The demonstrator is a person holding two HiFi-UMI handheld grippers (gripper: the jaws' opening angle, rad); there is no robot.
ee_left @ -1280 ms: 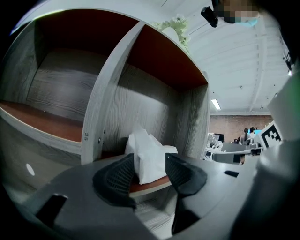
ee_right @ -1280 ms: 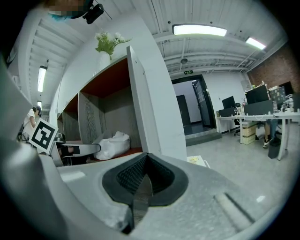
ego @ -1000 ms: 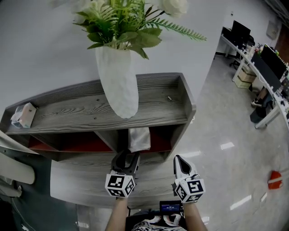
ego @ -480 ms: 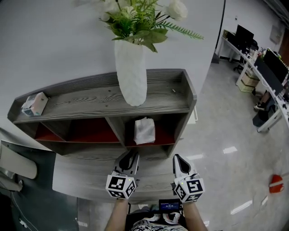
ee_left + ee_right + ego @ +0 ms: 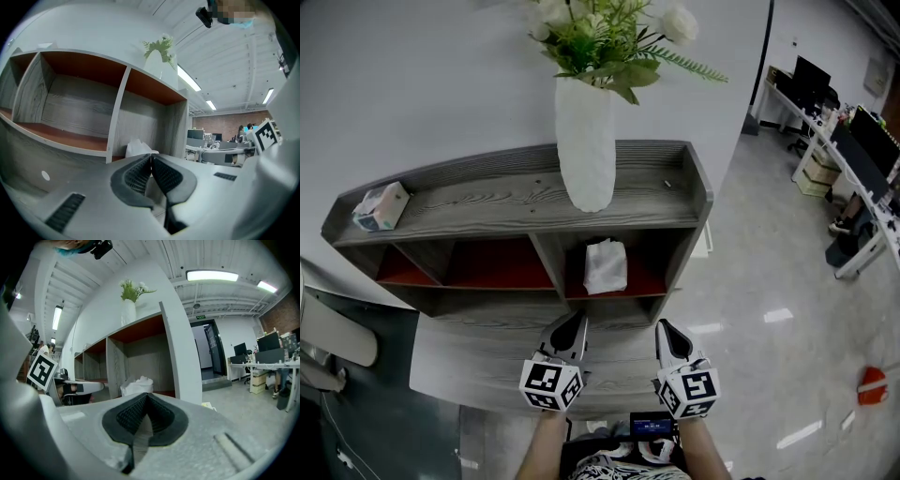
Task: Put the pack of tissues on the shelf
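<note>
The white pack of tissues (image 5: 606, 266) lies in the right-hand red-floored compartment of the grey wooden shelf (image 5: 682, 223). It also shows as a crumpled white pack (image 5: 136, 147) just beyond my left jaws, and as the pack (image 5: 137, 385) past my right jaws. My left gripper (image 5: 572, 330) hangs in front of the shelf, over its lower ledge, shut with nothing between its pads (image 5: 151, 157). Beside it my right gripper (image 5: 667, 337) is also shut and empty (image 5: 146, 398). Neither gripper touches the pack.
A tall white vase (image 5: 585, 141) with green and white flowers stands on the shelf top, and a small tissue box (image 5: 380, 206) lies at its left end. The left compartment (image 5: 487, 267) holds nothing. Office desks (image 5: 853, 159) stand far right; a red object (image 5: 871, 385) lies on the floor.
My left gripper's jaws have gone from wide open to shut, with nothing in them. Both grippers have drawn back a little from the compartment where the pack lies.
</note>
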